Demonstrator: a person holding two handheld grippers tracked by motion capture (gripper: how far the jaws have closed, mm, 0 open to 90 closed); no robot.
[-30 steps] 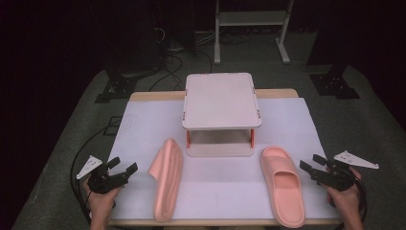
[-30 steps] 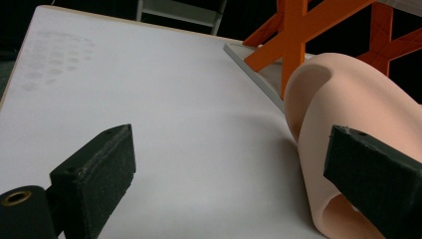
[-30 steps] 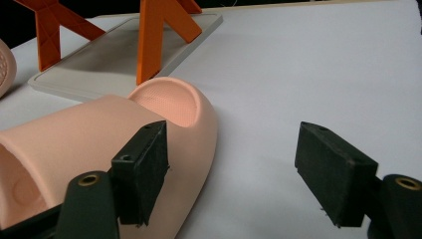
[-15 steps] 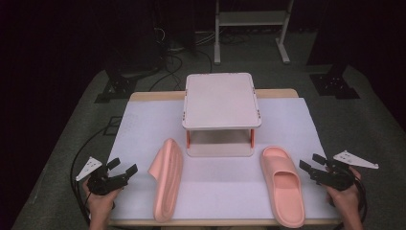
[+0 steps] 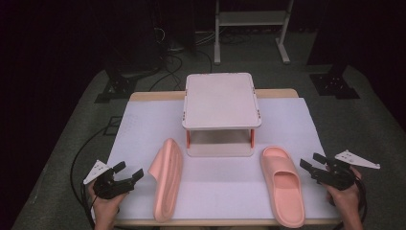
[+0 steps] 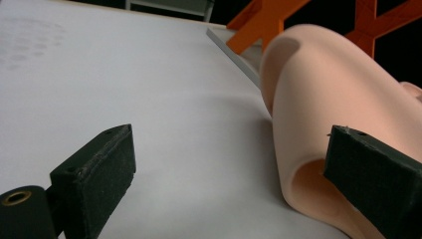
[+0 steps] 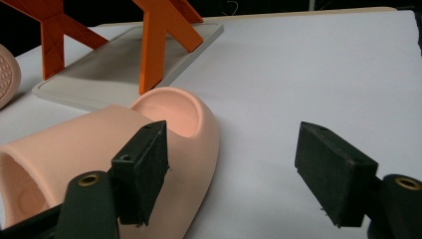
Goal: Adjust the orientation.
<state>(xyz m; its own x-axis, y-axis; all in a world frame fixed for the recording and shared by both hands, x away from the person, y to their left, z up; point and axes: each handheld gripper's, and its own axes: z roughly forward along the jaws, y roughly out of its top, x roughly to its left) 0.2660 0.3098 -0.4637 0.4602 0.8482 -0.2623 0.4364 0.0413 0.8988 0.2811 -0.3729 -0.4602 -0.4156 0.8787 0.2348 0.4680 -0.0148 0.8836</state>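
Nearest the person, the left gripper [image 5: 125,173] and right gripper [image 5: 313,164] both hold their jaws spread, gripping nothing. Just inside them lie two pink slippers, long axes running near to far: the left slipper [image 5: 166,178] tipped on its edge, the right slipper [image 5: 282,184] flat, toe pointing away toward the small shelf [image 5: 220,99].

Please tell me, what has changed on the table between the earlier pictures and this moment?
Nothing has visibly changed. The left claw stays open beside the slipper lying on its side, the right claw stays open beside the upright slipper, and the two-tier rack stands where it was.
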